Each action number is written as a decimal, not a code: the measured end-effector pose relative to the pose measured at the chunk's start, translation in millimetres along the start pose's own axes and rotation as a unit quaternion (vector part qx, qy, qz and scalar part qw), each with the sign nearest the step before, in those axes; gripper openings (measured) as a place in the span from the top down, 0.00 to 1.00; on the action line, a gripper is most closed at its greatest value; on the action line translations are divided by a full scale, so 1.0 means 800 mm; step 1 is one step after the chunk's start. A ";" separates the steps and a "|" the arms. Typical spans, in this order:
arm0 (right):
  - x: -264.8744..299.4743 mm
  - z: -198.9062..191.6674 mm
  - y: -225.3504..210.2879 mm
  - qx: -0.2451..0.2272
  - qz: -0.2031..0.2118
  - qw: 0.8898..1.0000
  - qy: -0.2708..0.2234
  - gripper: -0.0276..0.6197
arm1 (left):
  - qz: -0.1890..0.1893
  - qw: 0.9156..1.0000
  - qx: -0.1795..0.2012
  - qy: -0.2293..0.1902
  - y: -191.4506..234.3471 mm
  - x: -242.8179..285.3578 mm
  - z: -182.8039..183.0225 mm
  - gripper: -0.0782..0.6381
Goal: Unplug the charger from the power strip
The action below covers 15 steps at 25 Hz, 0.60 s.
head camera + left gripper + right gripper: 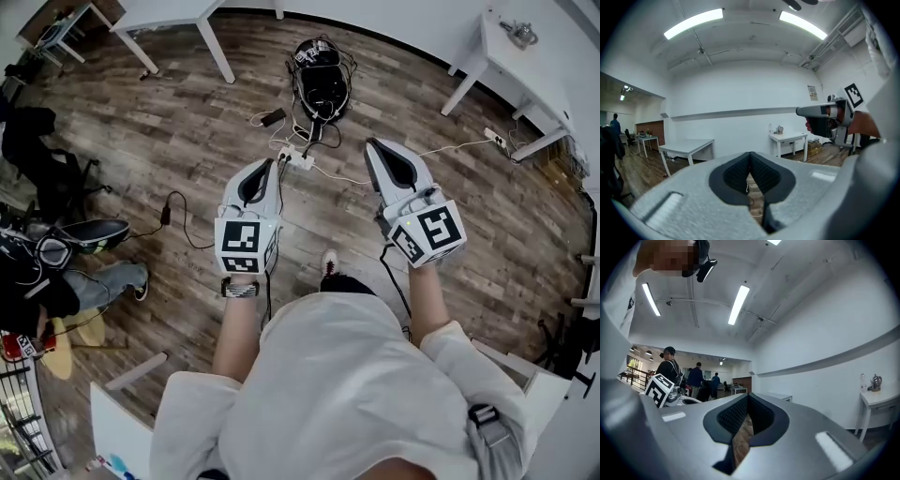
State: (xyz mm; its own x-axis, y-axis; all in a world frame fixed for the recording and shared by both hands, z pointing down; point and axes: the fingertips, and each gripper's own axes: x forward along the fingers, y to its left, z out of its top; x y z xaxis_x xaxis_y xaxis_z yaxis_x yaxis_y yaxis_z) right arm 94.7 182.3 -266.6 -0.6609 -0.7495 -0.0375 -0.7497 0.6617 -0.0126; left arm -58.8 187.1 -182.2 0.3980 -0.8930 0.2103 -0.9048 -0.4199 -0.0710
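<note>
A white power strip (298,158) lies on the wood floor ahead of me, with several cables running into it. I cannot pick out the charger among the plugs from here. My left gripper (264,166) is held up above the floor, just left of the strip in the head view, and is shut with nothing in it (750,155). Further right, my right gripper (373,144) is also shut and holds nothing (747,397). Both point forward toward the far wall. The right gripper (824,111) also shows in the left gripper view.
A black helmet-like bundle with cables (322,80) lies beyond the strip. A second power strip (494,139) sits by the white table (525,66) at right. Another white table (173,13) stands at back left. A black adapter (166,215) and seated people (56,277) are at left.
</note>
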 end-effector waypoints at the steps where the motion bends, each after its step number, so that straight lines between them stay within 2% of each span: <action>1: 0.008 -0.001 -0.010 0.001 0.004 1.000 0.001 0.95 | 0.003 1.000 -0.001 0.001 0.003 0.011 0.001 0.89; 9: 0.046 -0.028 -0.069 0.017 0.021 0.999 0.018 0.95 | 0.029 0.999 -0.007 0.013 0.017 0.071 -0.006 0.89; 15: 0.070 -0.053 -0.103 0.026 0.018 0.999 0.028 0.95 | 0.033 0.999 -0.002 0.025 0.039 0.110 -0.015 0.89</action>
State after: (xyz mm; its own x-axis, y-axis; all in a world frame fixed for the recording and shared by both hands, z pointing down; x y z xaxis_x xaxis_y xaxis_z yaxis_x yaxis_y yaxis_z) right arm 117.9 84.6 -225.3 -0.6893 -0.7243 0.0177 -0.7237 0.6871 -0.0651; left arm -53.9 97.6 -154.5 0.3300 -0.9095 0.2529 -0.9293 -0.3600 -0.0821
